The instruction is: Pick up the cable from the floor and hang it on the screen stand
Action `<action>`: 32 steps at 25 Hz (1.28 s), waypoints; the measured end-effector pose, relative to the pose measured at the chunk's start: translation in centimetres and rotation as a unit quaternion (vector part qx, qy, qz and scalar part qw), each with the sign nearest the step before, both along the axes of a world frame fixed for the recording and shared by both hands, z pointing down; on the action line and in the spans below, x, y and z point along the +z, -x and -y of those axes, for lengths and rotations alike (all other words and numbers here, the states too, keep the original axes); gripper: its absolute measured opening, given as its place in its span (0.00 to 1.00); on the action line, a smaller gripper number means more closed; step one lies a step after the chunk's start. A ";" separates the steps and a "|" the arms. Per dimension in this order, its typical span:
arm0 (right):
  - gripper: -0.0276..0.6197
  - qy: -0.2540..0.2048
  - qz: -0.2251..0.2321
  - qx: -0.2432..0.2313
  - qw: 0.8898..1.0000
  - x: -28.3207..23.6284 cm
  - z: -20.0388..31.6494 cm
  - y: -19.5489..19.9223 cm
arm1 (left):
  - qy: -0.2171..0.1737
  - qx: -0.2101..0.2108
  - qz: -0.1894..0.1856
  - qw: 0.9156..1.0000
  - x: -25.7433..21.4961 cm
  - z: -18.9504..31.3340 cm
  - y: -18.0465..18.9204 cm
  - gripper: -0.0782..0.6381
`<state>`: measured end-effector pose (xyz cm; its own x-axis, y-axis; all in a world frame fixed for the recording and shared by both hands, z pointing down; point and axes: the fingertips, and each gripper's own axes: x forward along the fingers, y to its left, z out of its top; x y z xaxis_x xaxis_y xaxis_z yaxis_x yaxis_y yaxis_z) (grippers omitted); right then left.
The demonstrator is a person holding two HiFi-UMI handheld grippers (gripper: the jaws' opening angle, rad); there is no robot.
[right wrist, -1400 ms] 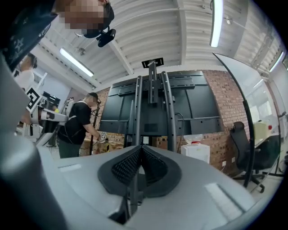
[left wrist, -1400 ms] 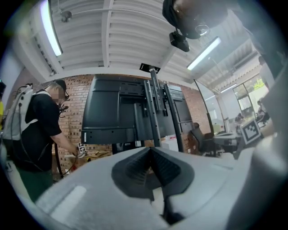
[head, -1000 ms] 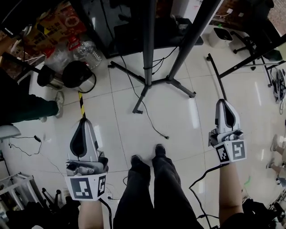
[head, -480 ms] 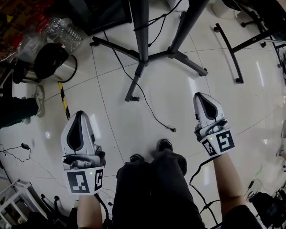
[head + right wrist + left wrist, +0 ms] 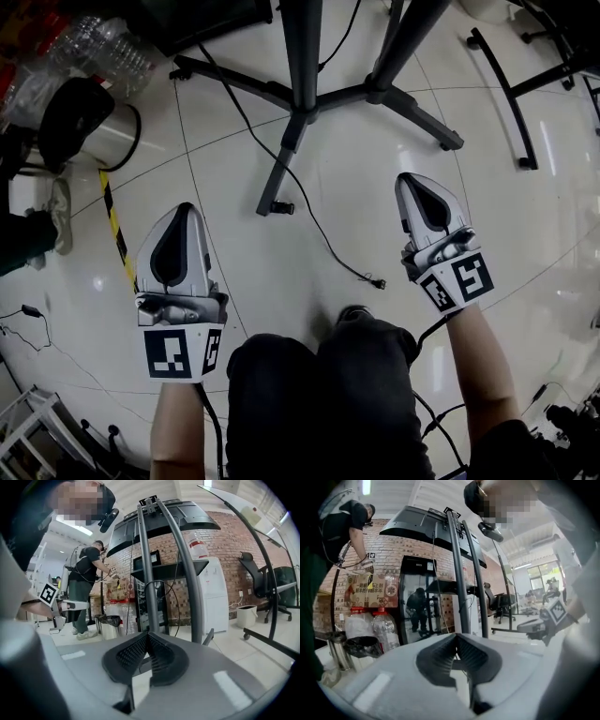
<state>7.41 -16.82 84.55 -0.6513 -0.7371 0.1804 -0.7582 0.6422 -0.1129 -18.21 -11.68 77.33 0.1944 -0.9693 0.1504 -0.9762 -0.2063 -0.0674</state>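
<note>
Cable [image 5: 324, 242] lay on floor, long axis diagonal from screen stand [image 5: 302, 66] foot to plug end near knees. Right hand-held gripper [image 5: 406, 180] nearer, cable to its left. Left hand-held gripper [image 5: 182, 210] farther. Both clenched, empty.

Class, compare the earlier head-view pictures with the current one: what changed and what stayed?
The person crouched: left gripper and right gripper sank towards the floor, nearer the screen stand. Nothing was grasped or released. Both stay shut and empty; the cable still lies on the floor.
</note>
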 end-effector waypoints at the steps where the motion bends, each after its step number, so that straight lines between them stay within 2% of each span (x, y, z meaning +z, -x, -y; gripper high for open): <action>1: 0.05 -0.002 -0.001 -0.006 1.000 0.7 0.0 0.3 | -0.002 0.004 -0.001 1.000 0.8 0.1 -0.1 0.12; 7: 0.05 0.007 -0.005 -0.046 0.999 4.8 -0.2 2.2 | -0.003 0.018 0.001 1.000 4.9 0.5 0.4 0.12; 15: 0.05 0.039 -0.040 -0.083 0.995 12.6 -1.8 3.7 | 0.033 0.015 -0.036 0.999 11.5 0.8 1.4 0.12; 20: 0.05 0.090 -0.032 -0.075 0.993 17.1 -2.5 4.6 | 0.070 0.008 -0.049 0.996 15.8 1.3 1.9 0.12; 24: 0.06 0.132 -0.036 -0.074 0.988 20.2 -4.1 5.4 | 0.081 0.019 -0.039 0.996 17.6 1.0 1.8 0.12; 27: 0.06 0.149 -0.051 -0.091 0.983 22.5 -5.6 6.3 | 0.083 0.029 -0.036 0.995 18.2 0.5 1.3 0.12; 30: 0.16 0.177 -0.063 -0.111 0.976 25.1 -7.1 7.3 | 0.085 0.043 -0.032 0.995 19.1 0.1 0.7 0.12; 32: 0.20 0.201 -0.081 -0.126 0.968 27.4 -8.0 7.8 | 0.092 0.047 -0.030 0.994 19.5 -0.1 0.3 0.12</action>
